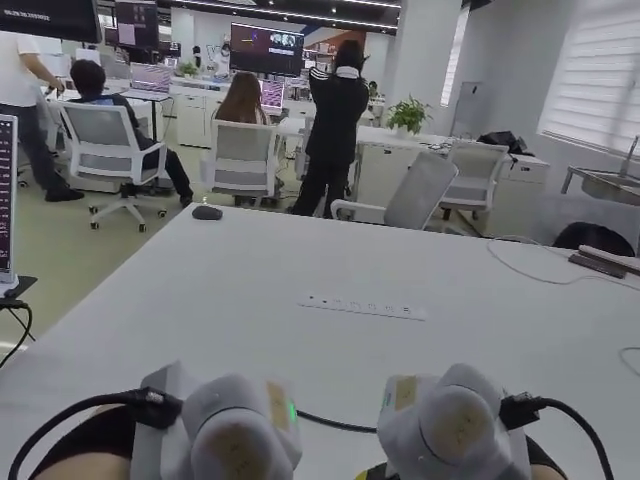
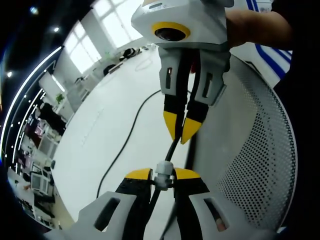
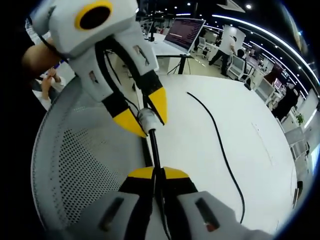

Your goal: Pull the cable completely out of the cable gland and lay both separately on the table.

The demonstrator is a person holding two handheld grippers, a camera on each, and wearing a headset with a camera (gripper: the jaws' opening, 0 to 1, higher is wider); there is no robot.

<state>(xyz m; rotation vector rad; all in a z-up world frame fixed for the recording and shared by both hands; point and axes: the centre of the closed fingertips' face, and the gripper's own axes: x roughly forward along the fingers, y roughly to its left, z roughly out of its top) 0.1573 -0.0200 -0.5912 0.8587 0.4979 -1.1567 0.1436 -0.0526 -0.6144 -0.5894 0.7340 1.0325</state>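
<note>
The head view gives us the long matte white tabletop (image 1: pixel 300 260) with a flat socket strip (image 1: pixel 365 307). In the left gripper (image 2: pixel 163 175) view, the yellow-tipped jaws are clamped on the small pale-grey ribbed plastic cable gland (image 2: pixel 164 169). In the right gripper (image 3: pixel 155 174) view, the jaws pinch the thin black round cable (image 3: pixel 222 155) just beside the gland. The grippers meet tip to tip beside a white perforated chair back (image 2: pixel 250 165), and the cable's slack trails across the table.

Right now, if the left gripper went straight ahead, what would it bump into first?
Most likely the right gripper, pinching the cable just beyond the cable gland; depth is unclear.
</note>
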